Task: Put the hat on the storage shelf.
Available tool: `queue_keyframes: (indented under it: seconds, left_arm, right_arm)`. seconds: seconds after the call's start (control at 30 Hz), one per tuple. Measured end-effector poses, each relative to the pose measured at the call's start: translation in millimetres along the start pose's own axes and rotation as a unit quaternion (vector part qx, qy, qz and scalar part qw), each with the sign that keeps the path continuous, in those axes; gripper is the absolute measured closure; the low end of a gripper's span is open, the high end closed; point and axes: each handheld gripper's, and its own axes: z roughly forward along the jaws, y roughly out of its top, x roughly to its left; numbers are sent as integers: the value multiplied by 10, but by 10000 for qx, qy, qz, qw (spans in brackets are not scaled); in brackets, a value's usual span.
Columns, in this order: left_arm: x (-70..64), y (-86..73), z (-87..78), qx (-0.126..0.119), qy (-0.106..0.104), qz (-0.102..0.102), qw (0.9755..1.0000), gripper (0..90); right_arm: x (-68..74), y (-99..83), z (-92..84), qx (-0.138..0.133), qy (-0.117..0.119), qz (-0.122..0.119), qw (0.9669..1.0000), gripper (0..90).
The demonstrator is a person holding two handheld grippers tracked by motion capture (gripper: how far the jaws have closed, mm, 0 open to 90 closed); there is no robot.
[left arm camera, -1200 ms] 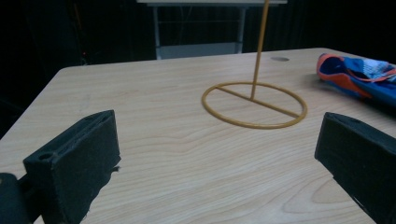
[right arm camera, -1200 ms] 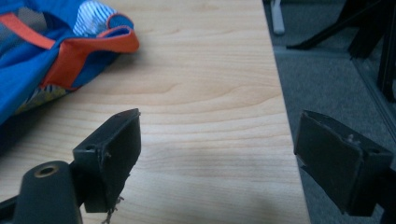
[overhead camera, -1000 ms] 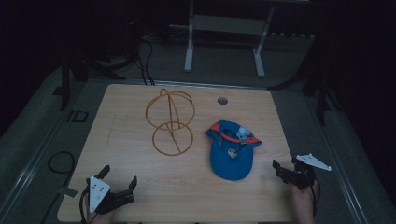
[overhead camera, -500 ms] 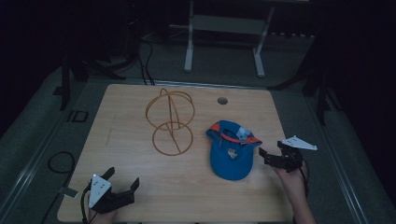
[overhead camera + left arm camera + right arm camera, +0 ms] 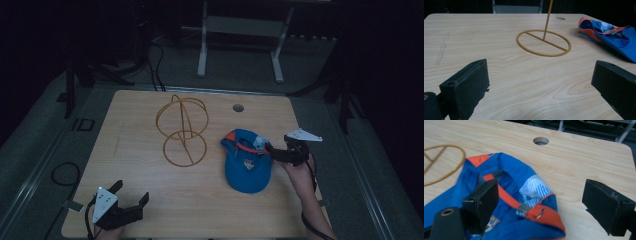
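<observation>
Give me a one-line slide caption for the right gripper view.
Open right gripper poised over the blue cap's orange strap, on a wooden table.

L gripper (image 5: 131, 198) is sitting low at near-left, jaws gaping wide. R gripper (image 5: 270, 151) is reaching in from the right, jaws spread apart, forearm (image 5: 312, 210) angling up.

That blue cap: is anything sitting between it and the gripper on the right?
Nothing visible. The right gripper is open right at the blue cap, its jaws straddling the orange strap at the cap's back edge. The wire stand sits off to the side.
</observation>
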Motion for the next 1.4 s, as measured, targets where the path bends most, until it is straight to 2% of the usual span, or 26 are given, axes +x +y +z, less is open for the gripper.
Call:
queue_keyframes:
  seconds: [0.17, 0.3, 0.47, 0.7, 0.8, 0.97, 1.3, 1.4]
  left_arm:
    - [-3, -1, 1, 23, 21, 62, 10000, 17]
    - [-18, 2, -6, 35, 34, 126, 9999, 17]
    - [-10, 5, -9, 11, -14, 19, 10000, 18]
    - [14, 2, -16, 8, 42, -42, 10000, 18]
    - [22, -3, -6, 22, 59, -53, 10000, 18]
    - [41, -14, 10, 36, 50, -137, 9999, 18]
    - [40, -8, 13, 67, 56, -120, 9999, 18]
    - [40, -11, 16, 79, 55, -109, 9999, 18]
  right_arm:
    - [1, 47, 192, 161, 19, -55, 9999, 144]
    - [-25, 53, 335, 270, 105, -13, 9996, 206]
    - [-71, 44, 499, 463, 120, -22, 9989, 301]
    - [-94, 14, 707, 834, -12, -46, 9965, 340]
    - [-120, -15, 784, 939, 55, 80, 9955, 341]
    - [-117, -78, 857, 1084, 95, 78, 9940, 389]
    - [-67, -130, 921, 1393, 122, -284, 9898, 554]
    - [-39, -115, 923, 1428, 175, -401, 9888, 659]
